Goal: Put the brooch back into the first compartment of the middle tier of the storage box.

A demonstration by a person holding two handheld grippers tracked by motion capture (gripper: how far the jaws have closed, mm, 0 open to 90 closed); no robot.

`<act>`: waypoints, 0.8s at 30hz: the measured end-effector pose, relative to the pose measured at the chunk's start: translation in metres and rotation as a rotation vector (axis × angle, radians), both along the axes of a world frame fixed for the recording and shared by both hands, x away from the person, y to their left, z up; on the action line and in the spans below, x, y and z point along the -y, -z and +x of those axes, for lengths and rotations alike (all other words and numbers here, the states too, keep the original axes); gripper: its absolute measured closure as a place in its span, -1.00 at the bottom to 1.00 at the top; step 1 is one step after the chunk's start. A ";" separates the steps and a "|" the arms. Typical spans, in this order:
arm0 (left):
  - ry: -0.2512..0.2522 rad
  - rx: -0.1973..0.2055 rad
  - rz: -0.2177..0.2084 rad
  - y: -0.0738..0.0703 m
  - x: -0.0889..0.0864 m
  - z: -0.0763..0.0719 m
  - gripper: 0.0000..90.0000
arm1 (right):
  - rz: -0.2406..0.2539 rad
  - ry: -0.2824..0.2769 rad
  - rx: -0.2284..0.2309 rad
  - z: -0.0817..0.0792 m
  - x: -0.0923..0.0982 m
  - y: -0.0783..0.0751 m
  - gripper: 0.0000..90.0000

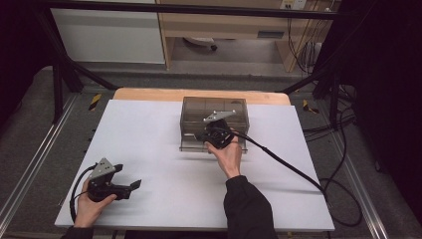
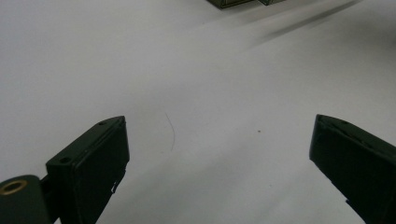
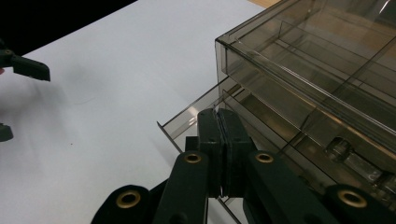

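Observation:
A smoky see-through plastic box (image 1: 214, 112) (image 3: 317, 60) with inner dividers stands at the back middle of the white table (image 1: 159, 144). Its bottom drawer (image 1: 191, 145) (image 3: 187, 122) juts out a little toward me. My right gripper (image 1: 206, 135) (image 3: 219, 115) is at the drawer's front, its jaws pressed together on the thin front wall. Near the front left corner of the table, my left gripper (image 1: 127, 175) (image 2: 219, 126) rests low over the bare surface. Its jaws stand wide apart with nothing between them.
The right gripper's black cable (image 1: 288, 164) trails across the table's right side and off its edge. A strip of bare wood (image 1: 199, 94) shows behind the box. Dark frame posts and floor cables surround the table.

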State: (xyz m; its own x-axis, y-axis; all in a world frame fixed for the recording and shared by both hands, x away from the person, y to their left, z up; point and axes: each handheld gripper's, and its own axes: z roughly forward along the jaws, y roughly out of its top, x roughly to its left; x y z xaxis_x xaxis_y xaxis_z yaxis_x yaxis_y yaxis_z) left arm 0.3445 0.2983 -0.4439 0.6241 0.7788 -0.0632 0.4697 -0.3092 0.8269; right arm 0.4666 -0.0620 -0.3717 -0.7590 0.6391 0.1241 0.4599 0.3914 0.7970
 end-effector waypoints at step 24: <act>0.000 -0.001 -0.004 0.000 0.000 0.000 -0.90 | -0.004 0.014 -0.020 0.012 -0.011 0.027 0.98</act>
State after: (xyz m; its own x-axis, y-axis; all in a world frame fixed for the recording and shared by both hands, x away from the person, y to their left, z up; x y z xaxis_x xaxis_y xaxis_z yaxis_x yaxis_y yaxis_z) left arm 0.3445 0.2986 -0.4441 0.6237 0.7788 -0.0671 0.4707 -0.3055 0.8277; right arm 0.4783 -0.0508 -0.3990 -0.7476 0.6499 0.1368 0.4814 0.3884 0.7857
